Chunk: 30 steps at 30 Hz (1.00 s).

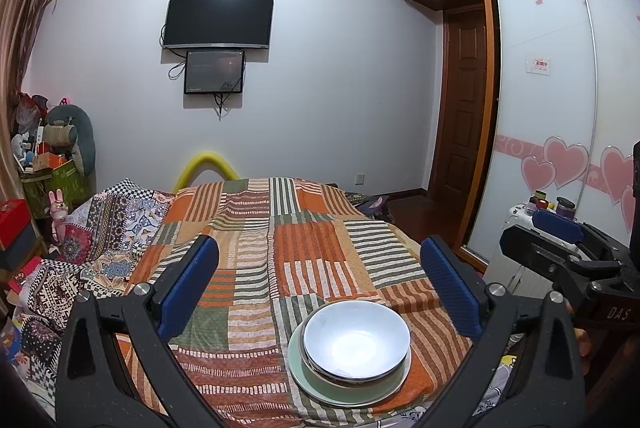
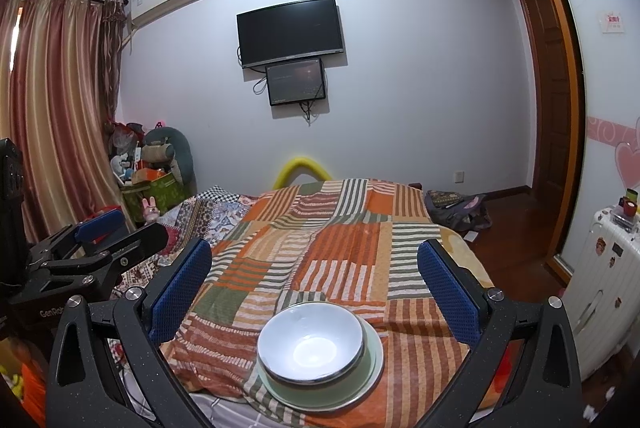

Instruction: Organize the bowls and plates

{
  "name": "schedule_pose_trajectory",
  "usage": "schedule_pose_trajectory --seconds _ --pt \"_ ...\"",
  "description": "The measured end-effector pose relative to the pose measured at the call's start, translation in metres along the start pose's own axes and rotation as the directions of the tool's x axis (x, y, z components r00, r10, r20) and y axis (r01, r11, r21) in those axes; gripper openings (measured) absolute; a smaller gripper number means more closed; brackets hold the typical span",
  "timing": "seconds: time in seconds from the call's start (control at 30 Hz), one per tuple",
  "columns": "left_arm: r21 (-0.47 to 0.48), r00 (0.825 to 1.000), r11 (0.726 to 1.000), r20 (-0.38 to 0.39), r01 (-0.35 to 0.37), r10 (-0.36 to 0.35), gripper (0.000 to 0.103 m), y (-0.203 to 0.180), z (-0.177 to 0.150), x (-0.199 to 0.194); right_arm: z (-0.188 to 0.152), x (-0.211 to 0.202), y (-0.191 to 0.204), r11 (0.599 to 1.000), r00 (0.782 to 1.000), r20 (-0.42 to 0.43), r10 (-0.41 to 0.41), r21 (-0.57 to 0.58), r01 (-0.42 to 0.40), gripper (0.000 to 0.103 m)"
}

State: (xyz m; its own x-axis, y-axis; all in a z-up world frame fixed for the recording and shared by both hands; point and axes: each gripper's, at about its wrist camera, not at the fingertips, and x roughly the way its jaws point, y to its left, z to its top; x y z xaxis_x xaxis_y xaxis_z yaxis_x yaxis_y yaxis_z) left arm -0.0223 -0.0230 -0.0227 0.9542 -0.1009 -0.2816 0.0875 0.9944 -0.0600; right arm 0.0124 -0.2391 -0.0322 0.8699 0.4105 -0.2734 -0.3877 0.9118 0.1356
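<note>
While both grippers hover over a bed, a stack of dishes sits on the striped patchwork quilt (image 1: 304, 260).

At nine o'clock in the right wrist view, the left gripper (image 1: 320, 288) shows side-on; its own camera shows its blue-padded jaws spread wide and holding nothing. At six o'clock, near the quilt's front edge, a white bowl (image 1: 356, 338) nests in a second bowl on a pale green plate (image 1: 320, 384). At three o'clock in the left wrist view, the right gripper (image 2: 314, 292) appears, jaws likewise wide apart and empty, above the stack.
</note>
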Motion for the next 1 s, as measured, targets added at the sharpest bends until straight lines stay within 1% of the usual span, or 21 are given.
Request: schedule_pose_trajectory --seconds 0.7,1.0 --pt "-0.004 1.000 1.000 -0.002 0.009 -0.009 0.103 0.0015 -0.0008 -0.0001 0.0023 0.0003 -0.0028 1.000 1.000 -0.001 0.004 0.002 -0.004 0.103" --pt "-0.019 0.999 0.999 -0.015 0.028 -0.028 0.103 0.0055 -0.0010 0.0040 0.0026 0.0003 -0.0019 1.000 1.000 0.004 0.001 -0.001 -0.001 0.103"
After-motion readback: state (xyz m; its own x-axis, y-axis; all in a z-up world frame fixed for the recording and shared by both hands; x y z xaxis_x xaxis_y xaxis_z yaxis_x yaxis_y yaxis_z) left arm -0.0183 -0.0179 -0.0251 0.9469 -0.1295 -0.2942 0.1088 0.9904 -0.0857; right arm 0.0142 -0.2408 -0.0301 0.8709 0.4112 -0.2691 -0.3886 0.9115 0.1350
